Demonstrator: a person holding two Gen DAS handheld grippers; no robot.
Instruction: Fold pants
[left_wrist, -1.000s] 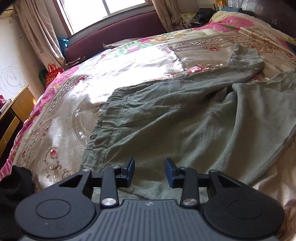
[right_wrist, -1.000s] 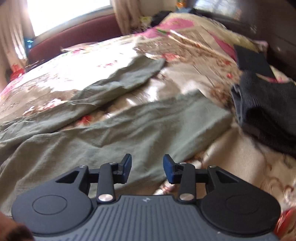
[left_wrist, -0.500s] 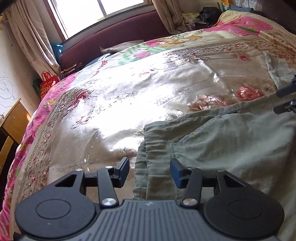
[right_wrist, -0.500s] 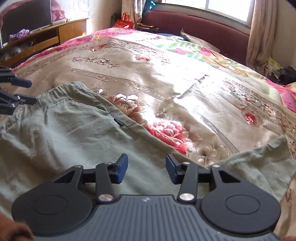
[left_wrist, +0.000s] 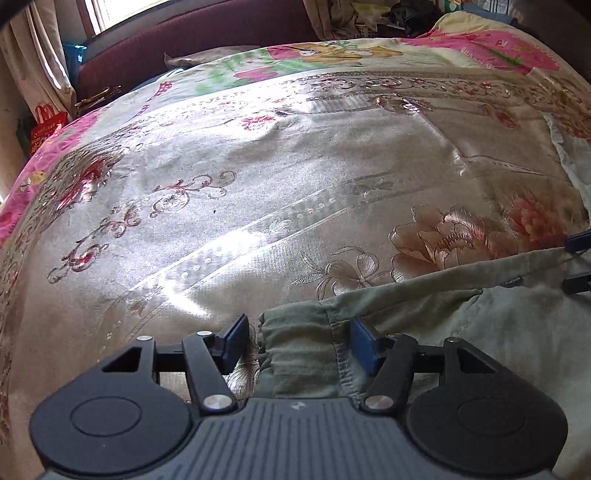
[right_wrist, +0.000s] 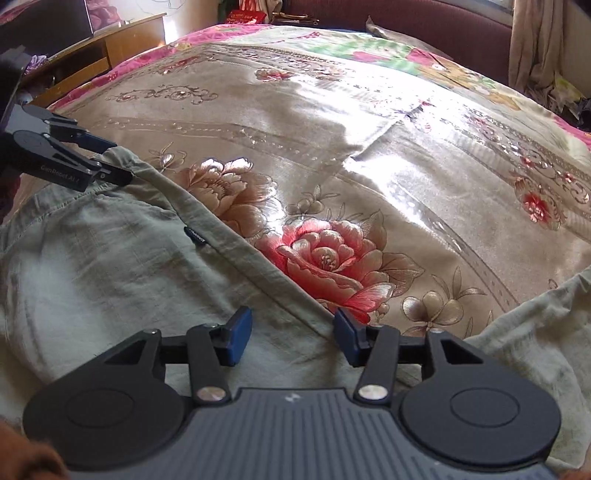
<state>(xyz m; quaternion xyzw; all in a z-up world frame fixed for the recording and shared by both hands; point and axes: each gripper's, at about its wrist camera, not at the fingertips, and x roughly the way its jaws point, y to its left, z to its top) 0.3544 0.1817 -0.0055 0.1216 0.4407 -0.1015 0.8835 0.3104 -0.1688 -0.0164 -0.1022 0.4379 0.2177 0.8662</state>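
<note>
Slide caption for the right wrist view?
Right gripper, jaws open, straddles the far edge of the green pants on a floral bedspread.

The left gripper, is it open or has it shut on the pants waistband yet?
Open. The left gripper has its jaws apart, straddling the waistband corner of the pants, with gaps beside both pads.

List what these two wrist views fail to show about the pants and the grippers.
- Pants: legs and hems are cut off by the frame edges in both views.
- Small dark label on the pants: print too small to read.
- Left gripper: open around the waistband corner; whether its pads touch cloth is unclear.
- Right gripper: fabric beneath its body is hidden.
</note>
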